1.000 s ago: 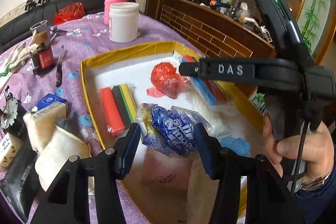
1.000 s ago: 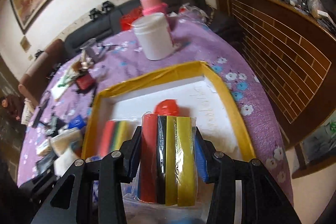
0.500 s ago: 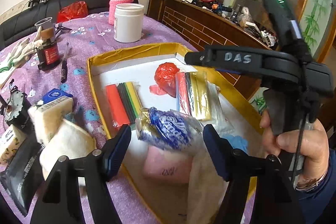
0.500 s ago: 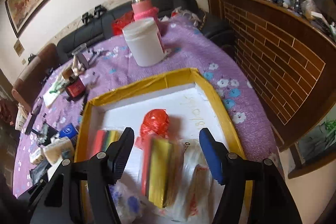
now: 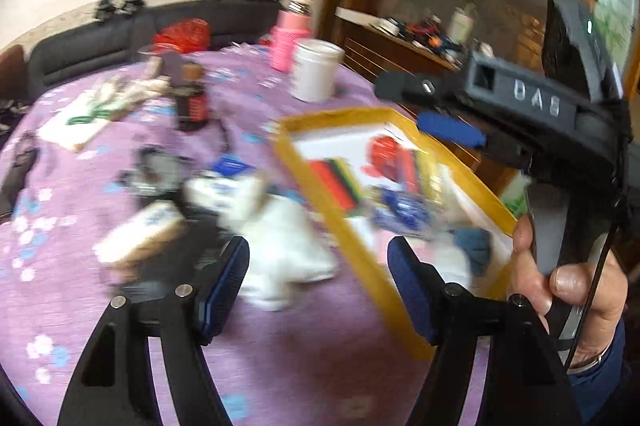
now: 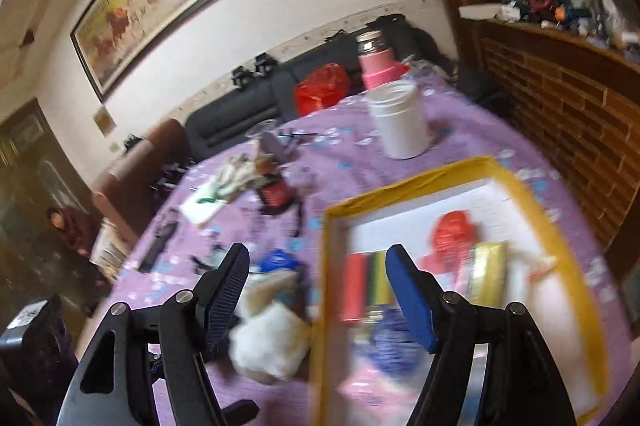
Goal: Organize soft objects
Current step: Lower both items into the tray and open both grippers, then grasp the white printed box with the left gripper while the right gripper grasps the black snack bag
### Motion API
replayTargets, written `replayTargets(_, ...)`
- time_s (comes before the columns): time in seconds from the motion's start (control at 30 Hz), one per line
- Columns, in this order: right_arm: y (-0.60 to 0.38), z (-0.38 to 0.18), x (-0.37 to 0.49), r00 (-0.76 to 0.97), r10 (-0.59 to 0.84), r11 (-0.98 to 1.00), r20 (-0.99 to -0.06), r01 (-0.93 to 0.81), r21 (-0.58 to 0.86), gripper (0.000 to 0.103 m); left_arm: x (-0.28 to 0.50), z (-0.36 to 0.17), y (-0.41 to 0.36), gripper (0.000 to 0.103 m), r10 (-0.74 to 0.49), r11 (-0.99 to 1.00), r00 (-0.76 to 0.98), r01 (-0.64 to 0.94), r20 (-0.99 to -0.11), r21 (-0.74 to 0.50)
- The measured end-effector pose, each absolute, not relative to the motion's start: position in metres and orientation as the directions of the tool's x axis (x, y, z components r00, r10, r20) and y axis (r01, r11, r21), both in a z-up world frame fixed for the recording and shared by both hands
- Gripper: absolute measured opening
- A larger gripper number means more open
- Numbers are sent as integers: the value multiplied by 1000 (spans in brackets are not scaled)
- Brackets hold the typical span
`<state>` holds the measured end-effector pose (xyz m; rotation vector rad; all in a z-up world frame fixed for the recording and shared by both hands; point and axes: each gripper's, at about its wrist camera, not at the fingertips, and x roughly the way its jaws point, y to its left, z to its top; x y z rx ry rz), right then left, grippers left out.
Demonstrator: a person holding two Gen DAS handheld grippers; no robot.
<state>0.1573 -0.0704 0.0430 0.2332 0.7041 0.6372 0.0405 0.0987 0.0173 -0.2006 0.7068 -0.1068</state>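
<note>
A yellow-rimmed tray (image 5: 344, 222) (image 6: 520, 182) on the purple table holds soft things: a striped sponge pack (image 5: 334, 178) (image 6: 366, 280), a second sponge pack (image 6: 482, 268), a red bag (image 5: 384, 150) (image 6: 454, 230) and a blue printed bag (image 5: 404, 212). White fluffy cloths (image 5: 286, 246) (image 6: 268, 344) lie on the table left of the tray. My left gripper (image 5: 318, 286) is open and empty above the cloths. My right gripper (image 6: 316, 294) is open and empty, over the tray's left rim; it also shows in the left wrist view (image 5: 448, 130).
A white jar (image 5: 316, 74) (image 6: 400, 122) and a pink bottle (image 5: 288, 40) (image 6: 378, 64) stand behind the tray. A dark bottle (image 5: 192, 98), packets (image 5: 140, 232), gloves (image 6: 236, 178) and small tools lie on the table's left. A brick counter (image 6: 560, 106) stands at right.
Both grippers swung left and pulled back, away from the tray's middle toward the white cloths. The right gripper had let go of the sponge pack, which now lies in the tray.
</note>
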Motion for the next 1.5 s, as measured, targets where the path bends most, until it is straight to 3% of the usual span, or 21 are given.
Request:
replayTargets(0.17, -26, 19, 160, 516, 655, 756, -551, -452, 475, 75, 32, 19, 150, 76, -28, 984, 785, -88, -619, -157)
replayTargets(0.33, 17, 12, 170, 472, 671, 742, -573, -435, 511, 75, 49, 3, 200, 76, 45, 977, 750, -172, -659, -128)
replayTargets(0.6, 46, -7, 174, 456, 687, 722, -566, -516, 461, 75, 64, -36, 233, 76, -93, 953, 722, -134, -686, -271)
replayTargets(0.73, 46, -20, 174, 407, 703, 703, -583, -523, 482, 75, 72, -44, 215, 76, -69, 973, 710, -108, -701, -206)
replayTargets(0.77, 46, -20, 173, 399, 710, 695, -580, -526, 489, 75, 74, -47, 211, 68, -60, 976, 703, -107, -708, -189)
replayTargets(0.8, 46, -19, 171, 395, 716, 689, -576, -536, 488, 75, 75, -50, 208, 49, -54, 979, 696, -104, -716, -174)
replayTargets(1.0, 55, -14, 150, 374, 743, 651, -555, -599, 467, 76, 72, -53, 196, 36, -35, 988, 703, -82, -711, -130)
replayTargets(1.23, 58, -14, 142, 372, 752, 636, -545, -627, 449, 76, 43, -32, 211, 30, -45, 979, 745, -100, -666, -178)
replayTargets(1.5, 74, -31, 134, 241, 750, 594, -616, -655, 468, 76, -25, -45, 232, 28, 8, 959, 703, -206, -711, -193)
